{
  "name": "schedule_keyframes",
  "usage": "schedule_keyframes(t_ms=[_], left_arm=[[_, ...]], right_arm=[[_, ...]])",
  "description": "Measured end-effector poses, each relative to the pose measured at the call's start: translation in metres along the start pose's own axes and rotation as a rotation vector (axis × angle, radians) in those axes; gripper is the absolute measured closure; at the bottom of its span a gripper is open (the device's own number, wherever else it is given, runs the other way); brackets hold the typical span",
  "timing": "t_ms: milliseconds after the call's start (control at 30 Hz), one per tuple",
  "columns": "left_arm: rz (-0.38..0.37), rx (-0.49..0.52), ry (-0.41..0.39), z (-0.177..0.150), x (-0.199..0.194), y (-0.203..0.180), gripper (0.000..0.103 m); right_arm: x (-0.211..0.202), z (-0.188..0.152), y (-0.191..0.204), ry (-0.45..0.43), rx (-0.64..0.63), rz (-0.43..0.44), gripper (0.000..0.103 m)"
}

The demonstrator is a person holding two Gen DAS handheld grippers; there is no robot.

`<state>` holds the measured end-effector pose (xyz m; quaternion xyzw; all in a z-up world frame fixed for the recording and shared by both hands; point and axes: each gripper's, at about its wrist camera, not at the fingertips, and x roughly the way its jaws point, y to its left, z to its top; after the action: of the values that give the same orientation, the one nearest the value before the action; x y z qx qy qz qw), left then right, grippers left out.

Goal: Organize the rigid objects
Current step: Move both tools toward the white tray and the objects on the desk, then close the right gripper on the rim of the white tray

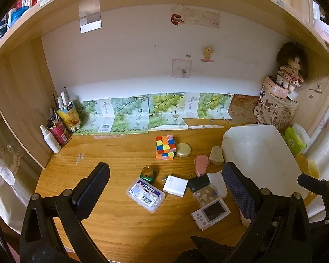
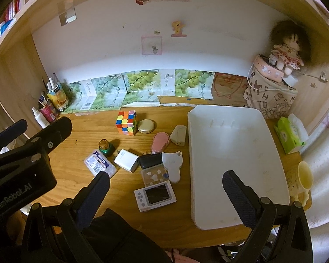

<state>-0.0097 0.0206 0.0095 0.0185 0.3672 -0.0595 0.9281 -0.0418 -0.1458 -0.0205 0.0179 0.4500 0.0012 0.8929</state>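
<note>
Several small things lie scattered on the wooden desk: a Rubik's cube [image 1: 165, 146] [image 2: 126, 122], a gold round tin [image 1: 183, 149] [image 2: 145, 126], a green jar [image 1: 148, 173] [image 2: 105, 146], a clear labelled box [image 1: 145, 194] [image 2: 99, 163], a white charger [image 1: 175, 185] [image 2: 126, 160], a black case [image 2: 151, 161], a pink brush [image 2: 160, 142] and a white handheld device with a screen [image 1: 210, 213] [image 2: 155, 195]. To their right sits an empty white tray [image 2: 234, 153] [image 1: 258, 153]. My left gripper [image 1: 165, 168] hovers open above the charger. My right gripper [image 2: 165, 175] is open above the device and the tray's left edge.
A spray bottle [image 1: 51, 140] and pen cups [image 1: 69, 114] stand at the back left. Grape-print cartons [image 2: 140, 87] line the wall. A doll [image 2: 285, 52] sits on a printed bag at the back right. A green tissue pack [image 2: 289, 135] and yellow cup [image 2: 304, 175] lie right of the tray.
</note>
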Motion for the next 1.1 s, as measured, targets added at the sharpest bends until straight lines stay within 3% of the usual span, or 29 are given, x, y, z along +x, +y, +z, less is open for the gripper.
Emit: schedule_keyframes(t_ms=[500, 733, 1100], left_arm=[[-0.076, 0.044, 0.115, -0.01, 0.024, 0.0, 0.001], [-0.083, 0.06, 0.173, -0.011, 0.035, -0.017, 0.001], [-0.069, -0.025, 0.294, -0.01, 0.059, -0.042, 0.001]], right_arm=[[0.001, -0.017, 0.002, 0.028, 0.087, -0.047, 0.002], [0.001, -0.026, -0.019, 0.057, 0.152, -0.068, 0.002], [0.014, -0.019, -0.072, 0.118, 0.183, -0.027, 0.007]])
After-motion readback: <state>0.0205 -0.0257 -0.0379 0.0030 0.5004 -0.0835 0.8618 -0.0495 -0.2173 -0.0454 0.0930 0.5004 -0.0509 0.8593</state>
